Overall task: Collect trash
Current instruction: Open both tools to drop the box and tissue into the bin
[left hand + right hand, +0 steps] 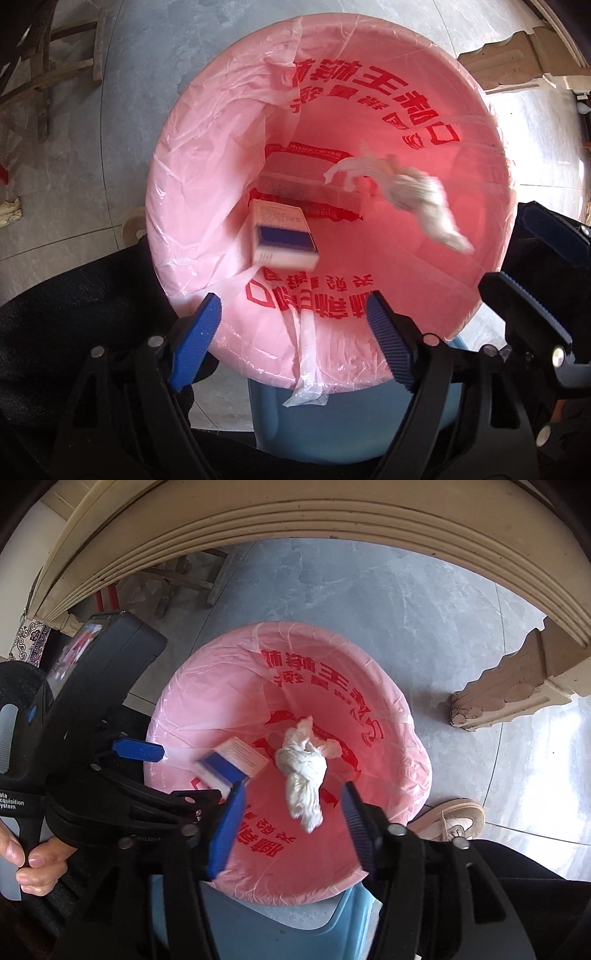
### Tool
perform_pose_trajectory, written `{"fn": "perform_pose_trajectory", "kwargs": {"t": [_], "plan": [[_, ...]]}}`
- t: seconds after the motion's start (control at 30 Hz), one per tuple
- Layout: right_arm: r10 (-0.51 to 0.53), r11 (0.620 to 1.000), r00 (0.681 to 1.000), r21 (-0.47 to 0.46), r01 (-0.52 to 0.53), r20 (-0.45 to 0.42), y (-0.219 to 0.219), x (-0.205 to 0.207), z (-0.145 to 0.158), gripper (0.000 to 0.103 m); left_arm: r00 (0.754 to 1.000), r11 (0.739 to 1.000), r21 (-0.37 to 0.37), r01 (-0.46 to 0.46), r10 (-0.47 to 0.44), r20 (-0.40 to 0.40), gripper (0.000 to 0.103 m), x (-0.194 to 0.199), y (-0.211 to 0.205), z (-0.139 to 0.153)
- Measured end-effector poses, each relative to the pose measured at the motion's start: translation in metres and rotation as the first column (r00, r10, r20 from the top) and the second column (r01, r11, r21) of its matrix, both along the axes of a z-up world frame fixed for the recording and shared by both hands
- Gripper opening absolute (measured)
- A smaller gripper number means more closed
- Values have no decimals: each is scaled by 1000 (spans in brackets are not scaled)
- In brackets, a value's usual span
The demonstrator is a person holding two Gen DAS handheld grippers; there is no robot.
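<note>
Nearest to me, the left gripper stands with its jaws wide apart and nothing between the pads; the right gripper is likewise spread, its pads touching nothing. No earlier view is available, so I judge only the present state: both items are free of the fingers.

Beyond the left fingertips, the small box sits at about 12 o'clock, blurred, inside the mouth of the pink bag. Its long axis runs roughly 11 to 5 o'clock. From the right gripper the same box lies at 10 o'clock, just beside the left-hand pad.

The crumpled tissue lies at 12 o'clock from the right fingers, long axis near 12 to 6 o'clock. From the left gripper it lies at 2 o'clock, further off.

Both pieces are over the bag-lined bin. I judge this drop complete; the next move is retreat upward.
</note>
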State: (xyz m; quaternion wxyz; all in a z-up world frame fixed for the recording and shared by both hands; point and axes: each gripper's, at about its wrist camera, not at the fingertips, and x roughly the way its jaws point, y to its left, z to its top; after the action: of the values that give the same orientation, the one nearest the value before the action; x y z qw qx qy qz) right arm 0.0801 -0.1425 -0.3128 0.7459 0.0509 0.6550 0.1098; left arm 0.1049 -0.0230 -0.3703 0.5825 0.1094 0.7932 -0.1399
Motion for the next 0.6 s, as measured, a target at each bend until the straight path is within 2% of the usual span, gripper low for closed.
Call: {"fn": "perform_pose_trajectory", "kwargs": {"t": [0.6], "plan": [[-6,1000,1000,-3,6,-4,0,-2,-2,62,998,1000,22,6,-7,60,81,2,-3,9]]}}
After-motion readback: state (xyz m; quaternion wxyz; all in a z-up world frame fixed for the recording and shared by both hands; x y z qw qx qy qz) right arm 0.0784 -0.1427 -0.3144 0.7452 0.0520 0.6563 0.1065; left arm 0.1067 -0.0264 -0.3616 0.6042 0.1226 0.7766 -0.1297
